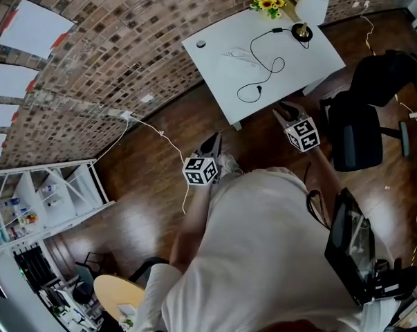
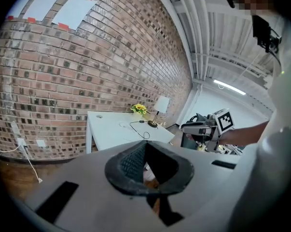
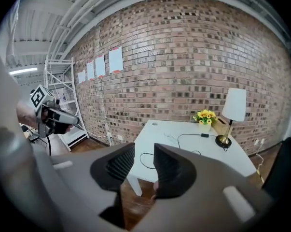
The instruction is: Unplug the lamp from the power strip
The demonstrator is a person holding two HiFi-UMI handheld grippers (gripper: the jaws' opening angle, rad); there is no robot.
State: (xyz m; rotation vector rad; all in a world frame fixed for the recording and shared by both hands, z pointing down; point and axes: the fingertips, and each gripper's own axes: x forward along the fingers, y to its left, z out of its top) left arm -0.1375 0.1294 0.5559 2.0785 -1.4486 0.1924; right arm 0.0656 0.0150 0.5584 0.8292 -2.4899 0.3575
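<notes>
We find both grippers over wood floor [image 1: 153,185], on near side of white table [image 1: 305,64], clear of it.

Left gripper [image 1: 217,138] [image 2: 145,146]: jaws drawn together at tips, nothing between.

Right gripper [image 1: 283,108] [image 3: 144,153]: jaws part-way apart, empty.

Lamp [image 1: 312,5] [image 2: 160,104] [image 3: 233,105] stands at table's far right corner, just beside yellow flowers [image 1: 267,1].

Its black cord [image 1: 252,45] loops across tabletop toward near edge. We see its end lying on table surface.

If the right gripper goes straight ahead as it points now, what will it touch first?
Probably the near edge of the white table, beside the lamp cord lying there; depth is unclear.
</notes>
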